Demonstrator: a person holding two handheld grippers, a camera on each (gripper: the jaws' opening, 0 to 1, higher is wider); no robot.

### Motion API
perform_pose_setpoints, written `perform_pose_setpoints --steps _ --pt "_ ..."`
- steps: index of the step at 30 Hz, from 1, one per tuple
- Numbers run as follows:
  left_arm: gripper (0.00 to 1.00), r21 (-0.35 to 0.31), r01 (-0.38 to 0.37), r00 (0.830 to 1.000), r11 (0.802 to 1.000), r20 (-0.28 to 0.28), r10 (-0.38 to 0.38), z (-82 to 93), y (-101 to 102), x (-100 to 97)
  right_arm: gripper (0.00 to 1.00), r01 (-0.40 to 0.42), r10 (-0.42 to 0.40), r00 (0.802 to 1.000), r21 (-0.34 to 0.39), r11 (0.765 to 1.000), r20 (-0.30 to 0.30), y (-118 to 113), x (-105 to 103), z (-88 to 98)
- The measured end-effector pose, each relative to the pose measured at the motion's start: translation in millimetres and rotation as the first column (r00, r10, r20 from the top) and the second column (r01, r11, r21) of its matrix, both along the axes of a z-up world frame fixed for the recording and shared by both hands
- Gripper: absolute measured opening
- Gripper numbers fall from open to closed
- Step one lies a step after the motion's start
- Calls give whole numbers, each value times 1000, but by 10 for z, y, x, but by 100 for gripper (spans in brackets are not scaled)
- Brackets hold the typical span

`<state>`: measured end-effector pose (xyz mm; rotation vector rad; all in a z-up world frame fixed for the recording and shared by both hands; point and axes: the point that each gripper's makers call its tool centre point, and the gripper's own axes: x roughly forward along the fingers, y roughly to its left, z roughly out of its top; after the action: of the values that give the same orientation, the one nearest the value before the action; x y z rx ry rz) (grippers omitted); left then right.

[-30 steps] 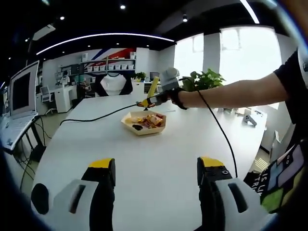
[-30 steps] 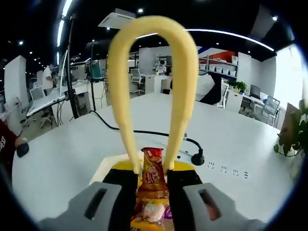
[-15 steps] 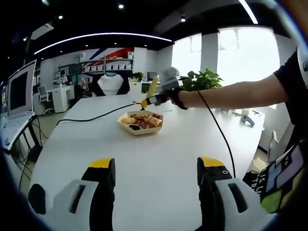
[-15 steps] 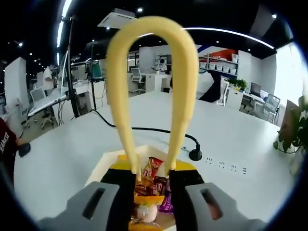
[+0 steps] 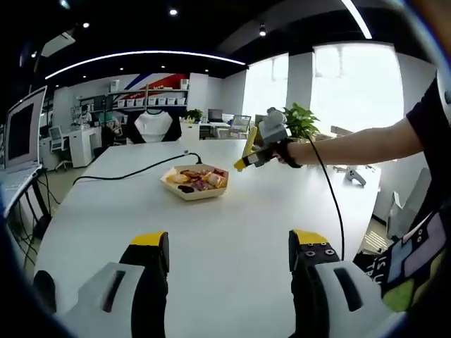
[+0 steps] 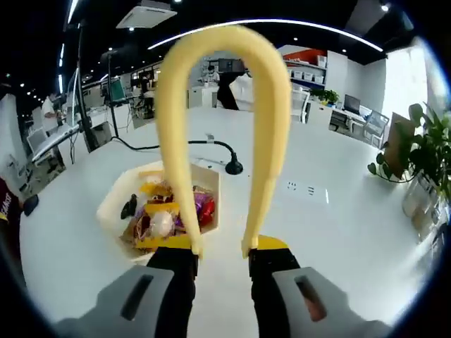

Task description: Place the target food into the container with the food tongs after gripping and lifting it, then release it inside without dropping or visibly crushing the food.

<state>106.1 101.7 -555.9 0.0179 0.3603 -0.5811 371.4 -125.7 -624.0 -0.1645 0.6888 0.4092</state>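
a: what does the left gripper view show?
b: a wide white tabletop in an office. the left tool rises from the bottom edge with its two yellow-tipped jaws spread well apart and nothing between them. farther off sits a pale tray of mixed wrapped snacks. a black cable runs across the tabletop to its left. a bare arm reaches in from the right, holding the right tool, which carries yellow tongs above the tabletop, just right of the tray.

a: and the right gripper view?
b: the right tool has its jaws clamped against the two arms of the tongs, which loop up in a tall yellow arch. the tong tips end just above the jaws, with a narrow gap between them and no food in it.

a: where is the food?
b: in the tray, left of the tongs. the snacks are a heap of yellow, red and purple wrappers, with a small dark piece beside them. i cannot tell which piece is the target.

a: anything else around?
b: a black cable ends in a plug behind the tray, and leafy plants stand at the right edge. a monitor sits far left in the left gripper view.
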Motion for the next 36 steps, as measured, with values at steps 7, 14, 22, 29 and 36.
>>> perform_pose_setpoints --steps 7,14,22,29,36 --pt "73 -8 30 1000 1000 -10 -30 -24 -67 -48 28 54 -52 989 10 999 -138 -124 -213 -197" --pt "73 -5 26 1000 1000 -5 -26 7 -23 -71 28 134 -139 968 -34 990 -207 -314 -316 -304" --pt "72 4 47 999 999 -10 -47 -5 -82 -80 30 201 -196 939 -12 980 -282 -228 -416 -340" --pt "72 10 52 999 999 -16 -52 -7 -103 -66 30 285 -275 925 2 958 -262 -314 -293 -379" --pt "72 10 45 999 999 -16 -44 -8 -94 -34 28 323 -299 920 60 944 -255 -272 -286 -405"
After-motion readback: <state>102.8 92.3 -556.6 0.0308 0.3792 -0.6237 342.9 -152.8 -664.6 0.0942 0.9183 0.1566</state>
